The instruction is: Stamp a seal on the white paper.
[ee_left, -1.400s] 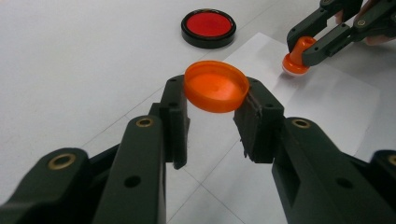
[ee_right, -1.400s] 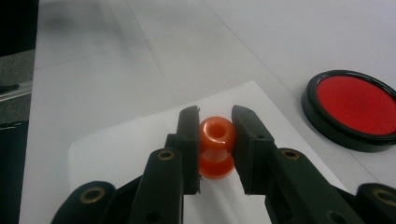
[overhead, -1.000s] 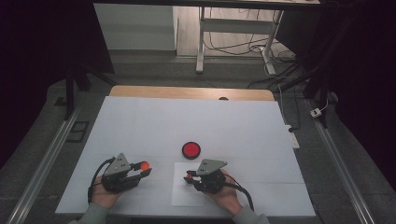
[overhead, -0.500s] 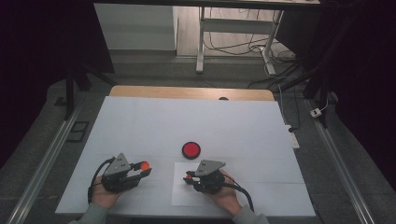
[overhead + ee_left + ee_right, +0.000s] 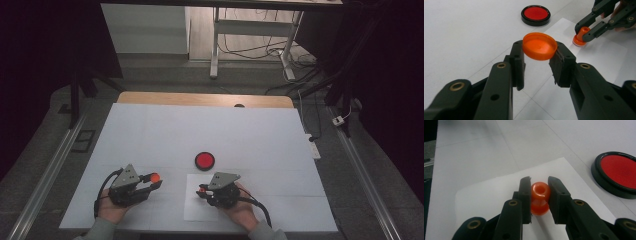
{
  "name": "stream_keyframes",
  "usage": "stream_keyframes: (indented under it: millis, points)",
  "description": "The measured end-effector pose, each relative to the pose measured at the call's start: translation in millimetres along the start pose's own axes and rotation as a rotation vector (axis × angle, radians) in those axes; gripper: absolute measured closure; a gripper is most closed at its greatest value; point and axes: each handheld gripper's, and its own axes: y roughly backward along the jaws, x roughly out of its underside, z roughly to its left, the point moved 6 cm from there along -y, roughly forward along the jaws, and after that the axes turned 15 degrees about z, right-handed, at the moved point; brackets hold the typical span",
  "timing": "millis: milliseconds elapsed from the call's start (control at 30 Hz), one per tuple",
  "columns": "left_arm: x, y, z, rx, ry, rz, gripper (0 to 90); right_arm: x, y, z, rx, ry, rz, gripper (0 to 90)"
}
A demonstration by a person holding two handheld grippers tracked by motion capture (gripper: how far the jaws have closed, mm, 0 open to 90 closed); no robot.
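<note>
My left gripper (image 5: 539, 57) is shut on an orange cap (image 5: 539, 46), held above the white table; from above the left gripper (image 5: 154, 181) and the orange cap (image 5: 155, 177) lie at the front left. My right gripper (image 5: 539, 185) is shut on the neck of a small orange stamp (image 5: 540, 198) that stands on a white sheet of paper (image 5: 489, 192). From above the right gripper (image 5: 202, 190) sits over the paper (image 5: 192, 210). A round black-rimmed red ink pad (image 5: 204, 160) lies just beyond both grippers; the ink pad (image 5: 535, 15) shows again in the left gripper view.
The white table top (image 5: 200, 130) has a wooden strip (image 5: 205, 100) along its far edge. Metal rails (image 5: 45, 175) run down both sides. A table frame and cables (image 5: 250, 45) stand on the floor behind.
</note>
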Motion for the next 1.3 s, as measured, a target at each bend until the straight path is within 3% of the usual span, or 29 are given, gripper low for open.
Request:
stream_keyframes:
  millis: [1300]
  points:
    - [-0.4, 1.0, -0.6, -0.001, -0.002, -0.003, 64.8, 3.5, -1.3, 0.7, -0.004, -0.011, -0.037, 74.1]
